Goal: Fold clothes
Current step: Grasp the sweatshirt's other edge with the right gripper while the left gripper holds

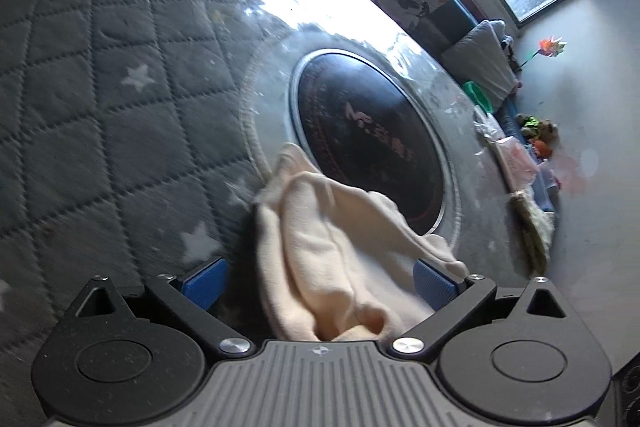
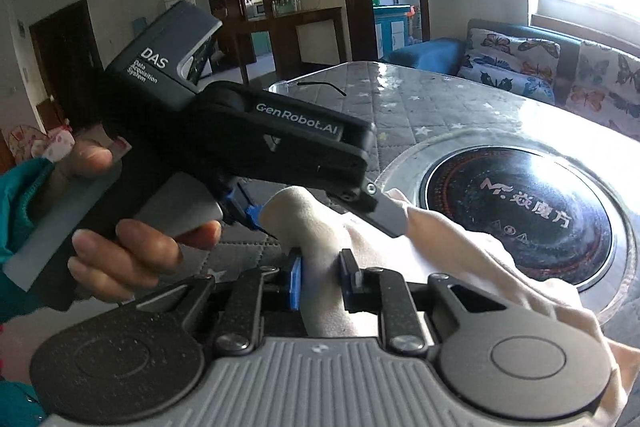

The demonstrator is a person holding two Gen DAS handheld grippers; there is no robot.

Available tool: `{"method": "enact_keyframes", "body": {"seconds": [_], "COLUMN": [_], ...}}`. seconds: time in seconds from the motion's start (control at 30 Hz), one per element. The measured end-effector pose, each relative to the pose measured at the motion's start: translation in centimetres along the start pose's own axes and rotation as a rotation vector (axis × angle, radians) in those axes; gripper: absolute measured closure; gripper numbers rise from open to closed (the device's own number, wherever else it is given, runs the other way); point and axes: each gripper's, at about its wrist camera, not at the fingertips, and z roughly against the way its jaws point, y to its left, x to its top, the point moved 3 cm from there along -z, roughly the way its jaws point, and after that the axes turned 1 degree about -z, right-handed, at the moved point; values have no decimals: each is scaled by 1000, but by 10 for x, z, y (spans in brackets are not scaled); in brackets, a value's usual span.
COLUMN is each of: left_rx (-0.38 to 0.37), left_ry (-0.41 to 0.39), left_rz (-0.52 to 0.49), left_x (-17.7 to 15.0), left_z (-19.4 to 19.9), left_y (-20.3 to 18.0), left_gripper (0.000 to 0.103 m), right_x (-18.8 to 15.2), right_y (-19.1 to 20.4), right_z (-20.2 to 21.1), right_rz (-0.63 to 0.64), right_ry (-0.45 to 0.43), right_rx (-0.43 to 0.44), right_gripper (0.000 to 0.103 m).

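Cream cloth (image 2: 320, 255) sits right at the lens in the right wrist view, a bunched ridge of it pinched between the blue pads of the right gripper (image 2: 322, 277), so that gripper is clenched on the fabric. Same cloth (image 1: 336, 259) fills the gap of the left gripper (image 1: 320, 281) in the left wrist view, but those blue pads stand wide apart on either side and don't press it: released, cloth just lying between them. From the right view the left gripper (image 2: 390, 223) shows side-on above the cloth, held by a hand (image 2: 132, 247) with a teal sleeve (image 2: 20, 203). The cloth is lifted and draped over the near part of the desk (image 1: 100, 87), trailing toward a round dark hob (image 2: 516, 215) set in the glass top over a quilted star-print cover. Judgement: thin knit, light, limp, no stiffness, will sag and bunch wherever unsupported; not slippery or fragile. Best taken at an edge or corner, two points spread apart so it hangs flat for a fold. Fold looks barely started. Butterfly-print sofa (image 2: 560, 67) behind the desk.
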Motion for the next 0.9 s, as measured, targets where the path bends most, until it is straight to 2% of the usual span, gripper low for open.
{"method": "enact_keyframes", "body": {"seconds": [0.13,0.2,0.27,0.47,0.57,0.63,0.73,0.9], "left_rx": [-40,-49,-60,-71,-71,-72,-69,-58], "left_ry": [19,28,37,60,58,57,55,46], "left_rz": [35,47,56,24,5,-4,-24,-55], "left_x": [-4,-2,-2,-5,-7,-8,-9,-11], "left_z": [-4,-7,-10,-16,-16,-15,-14,-14], "left_y": [-2,-2,-1,-1,0,1,0,-3], "left_gripper": [11,22,43,70,74,74,74,75], "right_x": [0,0,0,-4,-6,-7,-10,-17], "right_y": [-3,-3,-2,-3,-3,-3,-6,-28], "right_z": [6,7,8,8,9,12,19,41], "right_rz": [-8,-10,-4,-1,9,14,11,-16], "right_ry": [-18,-22,-21,-6,5,13,26,51], "right_rx": [6,13,16,24,29,25,14,-67], "right_gripper": [86,86,86,85,82,75,74,73]}}
